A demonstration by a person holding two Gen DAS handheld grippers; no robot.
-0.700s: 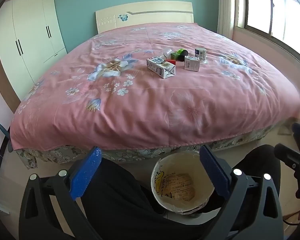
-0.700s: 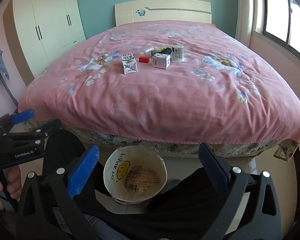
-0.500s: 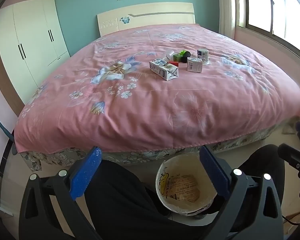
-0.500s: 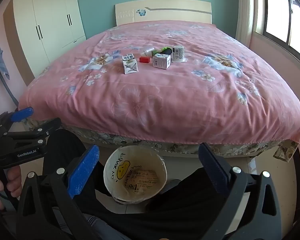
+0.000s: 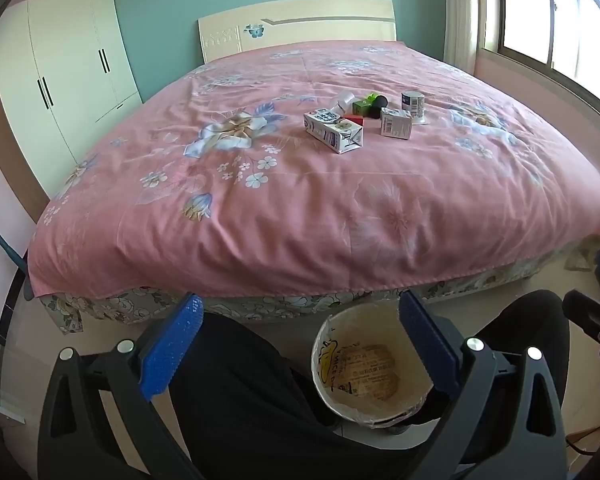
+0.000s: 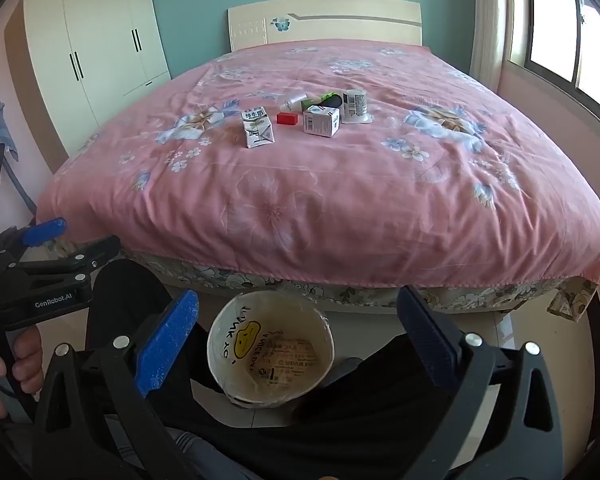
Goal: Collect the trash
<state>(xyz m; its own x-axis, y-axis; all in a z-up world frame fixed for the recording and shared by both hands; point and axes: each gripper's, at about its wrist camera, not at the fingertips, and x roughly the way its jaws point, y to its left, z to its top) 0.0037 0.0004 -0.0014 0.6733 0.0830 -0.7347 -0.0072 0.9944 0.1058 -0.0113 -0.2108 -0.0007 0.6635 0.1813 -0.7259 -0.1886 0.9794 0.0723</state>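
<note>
Trash lies in a cluster on the pink bed: a white milk carton (image 5: 333,131) (image 6: 257,127), a small white box (image 5: 396,123) (image 6: 321,121), a red block (image 6: 287,118), a green and black item (image 5: 370,106) (image 6: 323,101), a white cup (image 5: 413,102) (image 6: 355,104) and a clear plastic piece (image 6: 294,100). A round bin (image 5: 374,368) (image 6: 271,350) lined with a printed bag stands on the floor between a person's dark-clad legs. My left gripper (image 5: 300,340) and right gripper (image 6: 296,334) both hang open over the bin, far short of the trash, holding nothing.
The bed (image 5: 300,216) fills the room's middle, its near edge just beyond the bin. A white wardrobe (image 5: 60,80) stands at the left, a window (image 5: 560,20) at the right. In the right wrist view a hand (image 6: 4,364) holds the other gripper at the left edge.
The left wrist view has swung slightly, so the bed and bin sit a little further right in it. The right wrist view is almost unchanged. Both grippers stay open.
</note>
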